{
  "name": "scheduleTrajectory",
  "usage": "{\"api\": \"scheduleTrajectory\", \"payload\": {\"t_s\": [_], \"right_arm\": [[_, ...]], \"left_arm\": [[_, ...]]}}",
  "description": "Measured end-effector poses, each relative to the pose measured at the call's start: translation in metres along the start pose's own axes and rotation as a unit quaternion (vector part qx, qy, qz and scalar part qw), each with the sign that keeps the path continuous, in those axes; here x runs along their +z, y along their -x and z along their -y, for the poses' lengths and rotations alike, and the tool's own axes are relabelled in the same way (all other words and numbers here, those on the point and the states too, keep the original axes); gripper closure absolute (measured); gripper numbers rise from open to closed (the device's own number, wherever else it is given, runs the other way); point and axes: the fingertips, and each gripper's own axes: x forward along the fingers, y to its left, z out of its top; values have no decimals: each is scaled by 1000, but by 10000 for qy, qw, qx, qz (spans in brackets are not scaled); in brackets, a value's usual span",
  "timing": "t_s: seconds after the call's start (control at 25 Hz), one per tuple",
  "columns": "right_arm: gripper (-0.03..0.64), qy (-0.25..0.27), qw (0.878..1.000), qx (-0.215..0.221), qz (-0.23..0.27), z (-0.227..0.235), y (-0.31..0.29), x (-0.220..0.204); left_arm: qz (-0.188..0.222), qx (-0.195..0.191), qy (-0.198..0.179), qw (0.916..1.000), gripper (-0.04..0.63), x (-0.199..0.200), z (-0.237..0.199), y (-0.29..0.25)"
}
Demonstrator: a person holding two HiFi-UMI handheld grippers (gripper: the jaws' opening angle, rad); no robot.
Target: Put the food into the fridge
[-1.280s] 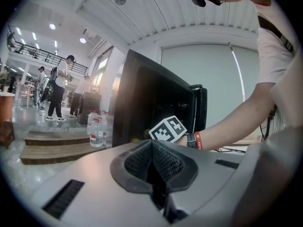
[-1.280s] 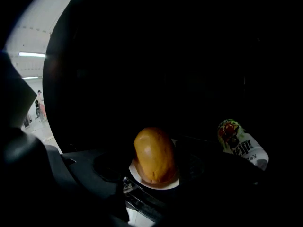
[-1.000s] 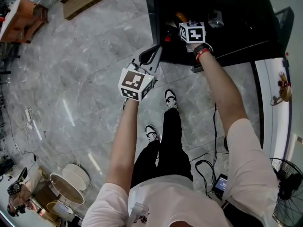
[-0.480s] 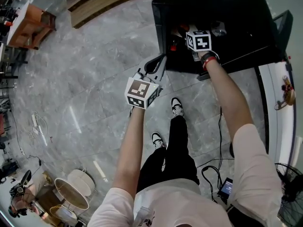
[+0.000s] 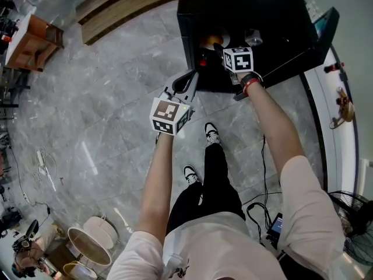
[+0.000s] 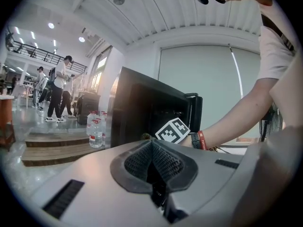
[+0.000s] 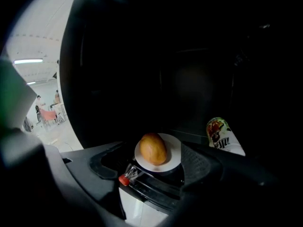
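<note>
In the head view the person stands on the grey marble floor (image 5: 87,98) before the black fridge (image 5: 262,10), whose door (image 5: 319,37) hangs open at the right. The right tool (image 5: 219,49) reaches into the dark opening, where the golden-brown bun (image 5: 210,40) on its white round plate (image 5: 220,38) shows just beyond its tips. A printed can (image 5: 253,38) stands to the right of them. The left tool (image 5: 189,80) hangs well outside the fridge, near its left front corner. In the left gripper view the left tool (image 6: 152,162) has its ribbed pads pressed together with nothing between them. Beyond them are the fridge (image 6: 139,105) and, far left, clear water bottles (image 6: 96,129) on the floor. In the right gripper view the right tool (image 7: 154,170) has spread its jaws wide within the last second. The plate (image 7: 174,161) with the bun (image 7: 152,149) lies between them inside the fridge. The left pad is clear of the rim and the right pad is just beside it, neither seeming to press. The can (image 7: 218,132) stands farther in, to the right. That widening reads as a release: the food now appears set down in the fridge. What is left seems to be drawing the right tool straight back without nudging the plate, then closing the door.
</note>
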Motion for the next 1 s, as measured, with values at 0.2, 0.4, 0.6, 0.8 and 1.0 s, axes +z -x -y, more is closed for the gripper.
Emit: {"api": "scheduleTrajectory", "payload": {"t_s": [0.2, 0.4, 0.6, 0.8, 1.0], "right_arm": [[275, -67, 10000, 17, -24, -14, 38, 4], [305, -160, 9999, 33, 10, -35, 71, 10], [333, -458, 9987, 92, 208, -55, 112, 15], [365, -530, 9981, 67, 297, -73, 156, 15], [413, -482, 9979, -42, 427, -87, 201, 18]], "left_arm": [[7, 25, -7, 10000, 577, 19, 7, 22], [29, 72, -33, 10000, 577, 34, 6, 49], [-35, 67, 53, 10000, 575, 39, 18, 79], [-41, 69, 81, 9999, 575, 42, 31, 106], [32, 69, 20, 10000, 577, 56, 44, 130]]}}
